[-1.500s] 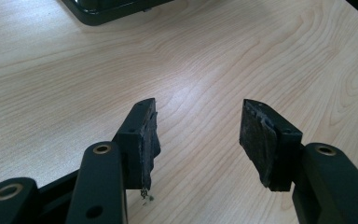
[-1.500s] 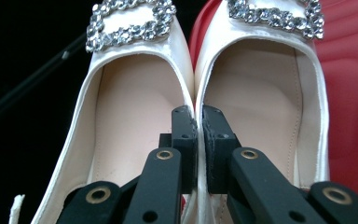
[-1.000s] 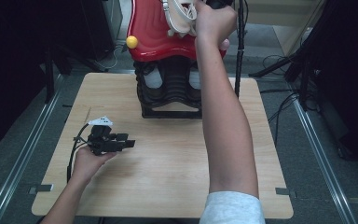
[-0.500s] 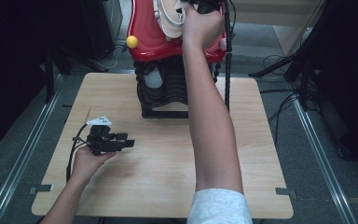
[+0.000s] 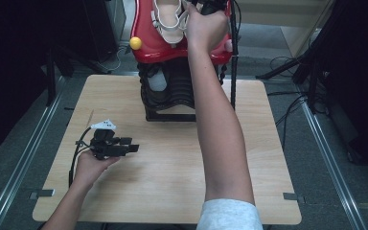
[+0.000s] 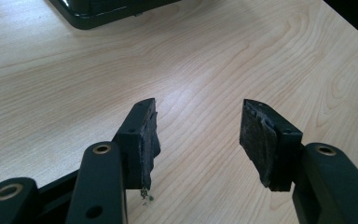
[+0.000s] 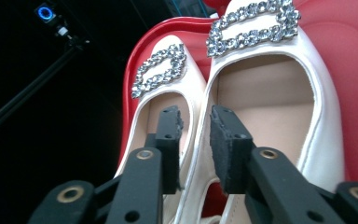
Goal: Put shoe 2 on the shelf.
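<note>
While the left gripper (image 5: 133, 144) idles on the table (image 5: 172, 191), jaws apart on nothing, the right gripper (image 7: 195, 122) works at twelve o'clock on the red stand (image 5: 146, 48). Its jaws, just opening, straddle adjoining rims of two cream shoes (image 7: 261, 93), toes pointing onward. Right gripper view shows jewelled buckles (image 7: 254, 23); high view hides those jaws behind the right hand (image 5: 206, 28).

High view: worktop (image 5: 172, 191) evenly lit from above, surroundings fall to near black at left and right edges. Soft shadow under the forearm (image 5: 218, 129); slight overall softness, mild compression noise. Left gripper view: bright, wood grain sharp, faint sheen patch on the worktop (image 6: 182, 93) near centre, near tool parts a bit soft. Right gripper view: white shoes (image 7: 265, 93) well lit, rhinestone buckles (image 7: 254, 23) sparkle with small glints, left half black, a blue light (image 7: 45, 12) glowing there.
</note>
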Action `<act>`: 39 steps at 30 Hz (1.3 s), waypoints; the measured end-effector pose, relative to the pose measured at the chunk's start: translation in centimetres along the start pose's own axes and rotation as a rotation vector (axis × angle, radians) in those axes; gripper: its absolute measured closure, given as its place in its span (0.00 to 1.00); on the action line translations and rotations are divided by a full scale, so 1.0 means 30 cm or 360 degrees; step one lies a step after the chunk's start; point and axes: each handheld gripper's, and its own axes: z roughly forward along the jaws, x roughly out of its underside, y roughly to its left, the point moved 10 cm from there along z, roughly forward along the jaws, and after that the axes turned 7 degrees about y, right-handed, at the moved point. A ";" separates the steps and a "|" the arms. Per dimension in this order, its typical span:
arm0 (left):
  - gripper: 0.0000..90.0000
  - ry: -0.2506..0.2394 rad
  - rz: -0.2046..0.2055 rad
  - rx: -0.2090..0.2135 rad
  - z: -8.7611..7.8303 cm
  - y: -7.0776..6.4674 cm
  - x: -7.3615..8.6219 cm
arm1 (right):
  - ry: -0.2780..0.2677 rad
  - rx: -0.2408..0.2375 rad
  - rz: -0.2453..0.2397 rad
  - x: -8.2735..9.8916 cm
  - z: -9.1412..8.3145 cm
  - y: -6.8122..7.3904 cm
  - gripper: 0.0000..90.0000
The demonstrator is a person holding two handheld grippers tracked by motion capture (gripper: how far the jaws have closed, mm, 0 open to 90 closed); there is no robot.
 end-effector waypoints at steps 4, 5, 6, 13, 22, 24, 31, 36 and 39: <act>0.51 0.0024 0.0012 -0.0032 0.002 0.007 0.007 | -0.0010 -0.0039 -0.0072 -0.006 -0.028 -0.001 0.74; 0.51 0.0037 0.0025 -0.0042 0.002 0.011 0.011 | 0.0011 -0.0040 -0.0074 -0.004 -0.035 -0.004 0.74; 0.51 0.0042 0.0033 -0.0051 0.001 0.015 0.012 | 0.0019 -0.0045 -0.0078 -0.004 -0.040 -0.006 0.74; 0.51 0.0050 0.0024 -0.0054 0.005 0.017 0.015 | 0.0032 -0.0054 -0.0116 -0.007 -0.087 -0.033 0.68; 0.50 0.0055 0.0046 -0.0050 0.008 0.011 0.016 | 0.0047 -0.0071 -0.0135 0.001 -0.124 -0.066 0.60; 0.50 0.0058 0.0047 -0.0052 0.008 0.013 0.016 | 0.0072 -0.0089 -0.0145 0.009 -0.128 -0.073 0.59; 0.50 0.0055 0.0057 -0.0056 0.009 0.012 0.016 | 0.0109 -0.0060 -0.0163 0.022 -0.153 -0.114 0.58; 0.50 0.0058 0.0064 -0.0061 0.011 0.010 0.017 | 0.0092 -0.0064 -0.0156 0.027 -0.187 -0.150 0.57; 0.50 0.0058 0.0068 -0.0061 0.011 0.009 0.017 | 0.0086 -0.0056 -0.0159 0.031 -0.211 -0.180 0.56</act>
